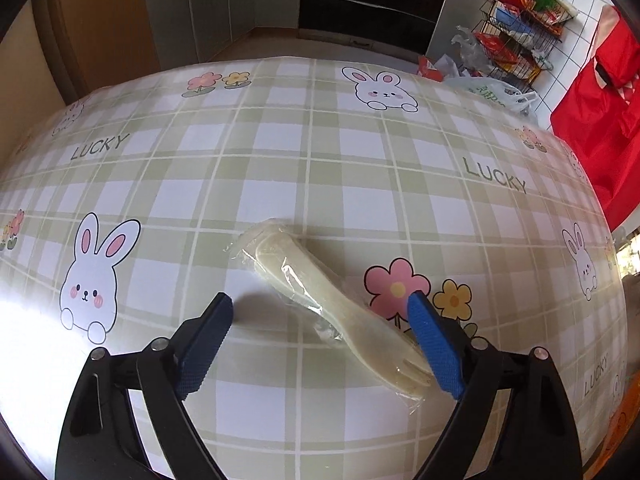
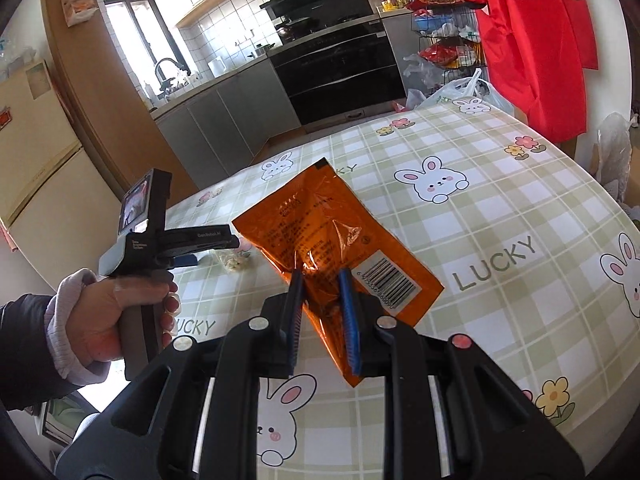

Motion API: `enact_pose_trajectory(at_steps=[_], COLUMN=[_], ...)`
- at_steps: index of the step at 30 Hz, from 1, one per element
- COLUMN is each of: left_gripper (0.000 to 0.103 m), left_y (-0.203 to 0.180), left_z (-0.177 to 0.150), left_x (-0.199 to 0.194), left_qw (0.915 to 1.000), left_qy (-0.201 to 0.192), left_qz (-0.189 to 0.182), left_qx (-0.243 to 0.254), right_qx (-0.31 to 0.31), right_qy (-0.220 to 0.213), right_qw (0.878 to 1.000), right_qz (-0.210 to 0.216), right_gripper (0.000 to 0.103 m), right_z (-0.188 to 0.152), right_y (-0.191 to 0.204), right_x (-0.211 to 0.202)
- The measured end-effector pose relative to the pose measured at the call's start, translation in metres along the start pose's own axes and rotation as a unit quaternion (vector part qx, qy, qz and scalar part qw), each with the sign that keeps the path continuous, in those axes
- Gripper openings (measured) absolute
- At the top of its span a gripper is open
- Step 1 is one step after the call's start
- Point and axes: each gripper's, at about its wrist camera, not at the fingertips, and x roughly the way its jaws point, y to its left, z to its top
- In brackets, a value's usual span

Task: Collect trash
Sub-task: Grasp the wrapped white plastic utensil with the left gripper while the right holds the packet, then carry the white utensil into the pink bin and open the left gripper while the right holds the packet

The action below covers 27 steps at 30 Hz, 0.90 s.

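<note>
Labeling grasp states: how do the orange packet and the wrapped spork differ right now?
The orange packet is pinched in the shut right gripper, lifted; the wrapped spork lies flat on the table between the open left gripper fingers. Packet: opaque, printed, barcoded. Spork: pale, in clear film. Both are plastic trash.

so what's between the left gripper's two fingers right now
In the left wrist view, the wrapped plastic fork lies on the tablecloth between the open left gripper fingers, nearer the right finger.
</note>
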Motion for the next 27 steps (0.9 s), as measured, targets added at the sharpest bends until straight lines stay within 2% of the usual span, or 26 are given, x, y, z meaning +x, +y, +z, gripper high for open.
enact_pose_trajectory(at_steps=[2, 3, 4, 6, 7, 10, 16, 21, 27], left_gripper=[0.059, 0.043, 0.034, 0.022, 0.019, 0.017, 0.016, 0.016, 0.016], left_y=[0.002, 0.002, 0.004, 0.011, 0.017, 0.039, 0.087, 0.118, 0.152], left_z=[-0.003, -0.006, -0.010, -0.019, -0.024, -0.035, -0.052, -0.076, -0.112], left_x=[-0.005, -0.009, -0.012, -0.019, -0.023, -0.038, -0.092, -0.153, -0.229], left_qw=[0.9998, 0.9992, 0.9985, 0.9972, 0.9965, 0.9930, 0.9862, 0.9812, 0.9715], left_qy=[-0.005, -0.007, -0.006, -0.006, -0.006, -0.021, -0.075, -0.109, -0.150], left_qz=[-0.004, -0.014, -0.021, -0.040, -0.053, -0.094, -0.125, -0.133, -0.161], left_qx=[0.020, 0.036, 0.050, 0.063, 0.064, 0.067, 0.078, 0.088, 0.089], right_qx=[-0.002, -0.003, -0.001, 0.003, 0.006, 0.011, -0.001, -0.008, -0.043], right_qy=[0.002, 0.001, 0.002, 0.001, -0.001, -0.006, -0.015, -0.025, -0.046], right_qw=[1.000, 1.000, 1.000, 1.000, 1.000, 1.000, 0.999, 0.998, 0.995], right_qz=[0.003, 0.005, 0.008, 0.013, 0.016, 0.027, 0.035, 0.048, 0.076], right_gripper=[0.022, 0.022, 0.022, 0.022, 0.022, 0.022, 0.022, 0.022, 0.022], right_z=[-0.001, -0.002, -0.003, -0.005, -0.007, -0.012, -0.025, -0.028, -0.027], right_y=[0.003, 0.004, 0.006, 0.008, 0.010, 0.020, 0.046, 0.068, 0.113], right_x=[-0.001, -0.001, -0.002, -0.004, -0.006, -0.014, -0.038, -0.057, -0.092])
